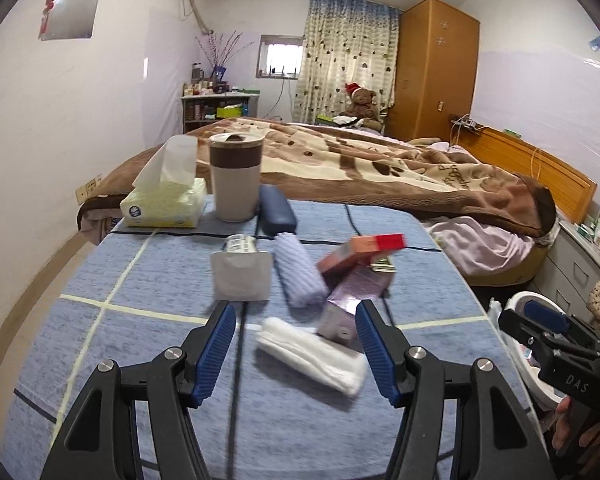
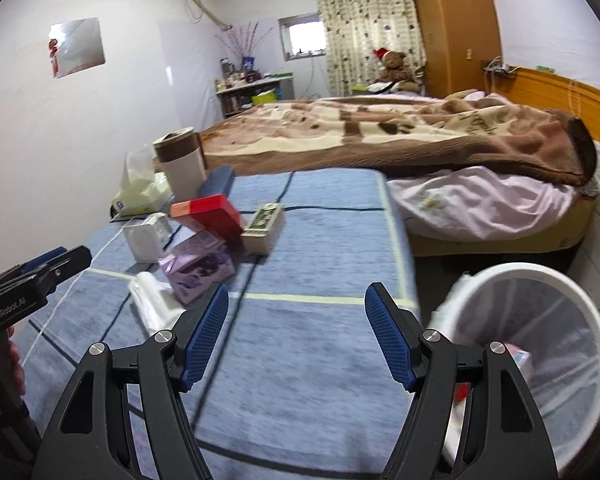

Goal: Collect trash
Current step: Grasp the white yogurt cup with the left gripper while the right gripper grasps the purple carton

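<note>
The left tongs [image 1: 296, 354] hang wide open and empty over the near part of the counter [image 1: 140, 292], which is covered by a blue checked cloth. Directly ahead of them, just inside the right jaw, lies a crumpled white tissue wad [image 1: 312, 354]. Its long axis runs slantwise, from far-left to near-right across the gap between the jaws, so a slight turn of the wrist would likely be needed to close across its narrow width. A purple carton [image 1: 350, 304] lies touching the wad's far end and close against the right jaw; it could easily be caught in the same pinch.

The right tongs [image 2: 296, 334] are likewise spread wide with nothing between them, pointing over a bare stretch of cloth near the counter's right edge. The white waste bin [image 2: 540, 344] stands on the floor just beside that edge, next to the right jaw, with some scraps already inside.

In the right wrist view the tissue wad [image 2: 150, 302] and the purple carton [image 2: 196, 272] sit off to the left, toward the left tongs [image 2: 66, 258]. The left hand is therefore judged the nearer for the wad, the right for the bin.
</note>
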Available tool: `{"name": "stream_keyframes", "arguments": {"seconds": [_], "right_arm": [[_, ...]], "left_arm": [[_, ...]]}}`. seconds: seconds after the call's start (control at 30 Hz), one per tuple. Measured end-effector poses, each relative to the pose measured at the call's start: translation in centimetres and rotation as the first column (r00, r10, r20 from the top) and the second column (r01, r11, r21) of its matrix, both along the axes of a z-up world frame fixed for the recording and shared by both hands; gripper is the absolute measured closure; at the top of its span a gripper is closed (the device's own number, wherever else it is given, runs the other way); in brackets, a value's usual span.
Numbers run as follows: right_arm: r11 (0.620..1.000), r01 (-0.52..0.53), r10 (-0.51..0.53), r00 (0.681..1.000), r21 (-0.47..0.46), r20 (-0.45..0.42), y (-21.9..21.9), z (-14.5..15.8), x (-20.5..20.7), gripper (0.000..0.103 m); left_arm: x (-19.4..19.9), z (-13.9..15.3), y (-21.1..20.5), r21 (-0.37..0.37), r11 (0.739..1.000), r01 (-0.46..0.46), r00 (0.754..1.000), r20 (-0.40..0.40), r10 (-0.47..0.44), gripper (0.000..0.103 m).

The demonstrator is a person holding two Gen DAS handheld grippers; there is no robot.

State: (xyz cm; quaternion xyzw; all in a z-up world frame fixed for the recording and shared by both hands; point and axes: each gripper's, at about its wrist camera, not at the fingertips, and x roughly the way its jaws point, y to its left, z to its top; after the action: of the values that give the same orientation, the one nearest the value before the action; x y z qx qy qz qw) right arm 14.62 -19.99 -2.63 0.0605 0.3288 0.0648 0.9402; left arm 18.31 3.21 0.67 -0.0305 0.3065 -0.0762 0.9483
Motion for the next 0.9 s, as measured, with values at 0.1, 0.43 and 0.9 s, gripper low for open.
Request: {"name": "stream_keyframes", "arguments": {"seconds": [0.1,0.43,0.9], "right_arm": [[0.999,-0.029,0.029,1.0,0.014,-0.012,1.3,-0.5,0.8,0.031],[0.996,-0.084,0.085,0.996,0.029,-0.036,5.0,-1.4,3.3,0.031],[0.995,-0.016,0.029,0.992,0.097,-0.125,8.4,-3.0,8.0,0.03]], "left_arm": [[1.1,-0.4,1.2,-0.008,1.0,-0.012,1.0,-0.013,0.011,0.041],[4.5,-1.6,4.3,-0.032,0.999,-0.044,0.998,-0.051,0.042,0.041],[7.9,-1.8,6.6,-0.04,0.998,-0.055,0.997,-0.058,0.053,0.039]]}}
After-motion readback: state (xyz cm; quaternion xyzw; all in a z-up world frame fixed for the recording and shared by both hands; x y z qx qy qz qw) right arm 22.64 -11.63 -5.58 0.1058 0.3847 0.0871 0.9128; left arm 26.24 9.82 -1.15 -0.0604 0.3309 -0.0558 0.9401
